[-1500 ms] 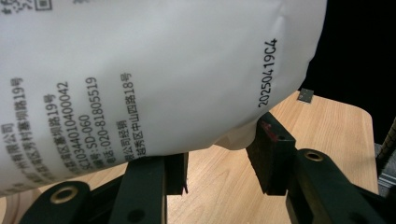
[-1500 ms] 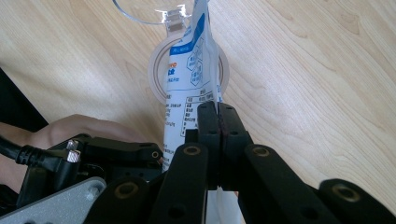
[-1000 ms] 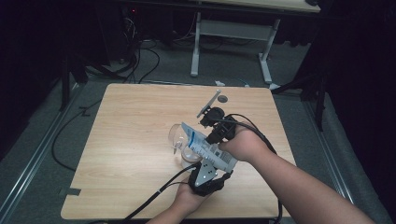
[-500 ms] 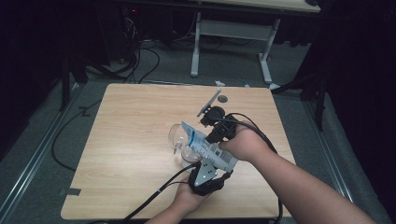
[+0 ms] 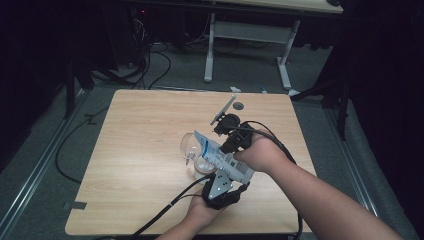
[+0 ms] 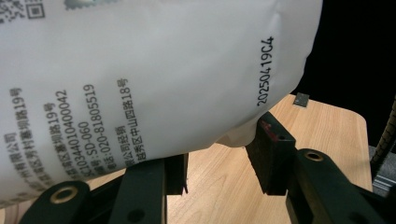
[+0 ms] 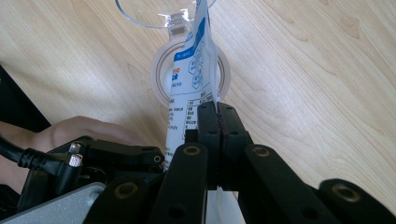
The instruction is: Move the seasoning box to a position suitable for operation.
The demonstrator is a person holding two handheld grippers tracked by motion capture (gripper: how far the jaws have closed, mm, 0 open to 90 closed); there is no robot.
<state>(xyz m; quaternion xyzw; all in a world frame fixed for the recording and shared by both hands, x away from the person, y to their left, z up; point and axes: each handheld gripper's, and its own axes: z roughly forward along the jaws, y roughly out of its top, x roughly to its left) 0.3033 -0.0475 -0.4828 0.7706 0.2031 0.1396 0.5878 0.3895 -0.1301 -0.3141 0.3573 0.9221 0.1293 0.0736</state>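
A white pouch [image 5: 220, 155] with blue print and black text hangs tilted over a clear glass cup [image 5: 190, 147] at the middle of the wooden table [image 5: 140, 125]. My right gripper [image 5: 221, 149] is shut on the pouch's thin edge [image 7: 187, 93], jaws pressed together [image 7: 218, 109], with the cup's rim [image 7: 154, 21] straight ahead below. My left gripper [image 5: 229, 173] sits under the pouch's lower end. Its jaws stand apart [image 6: 219, 144] with bare wood showing between them. The pouch's printed face [image 6: 140, 70] lies over the tips and hides the left one.
A small grey disc [image 5: 238, 106] lies near the table's far edge. A black cable [image 5: 165, 207] trails off the near edge from my left gripper. Bare wood stretches across the left half. A second table's legs [image 5: 210, 50] stand behind, among floor cables.
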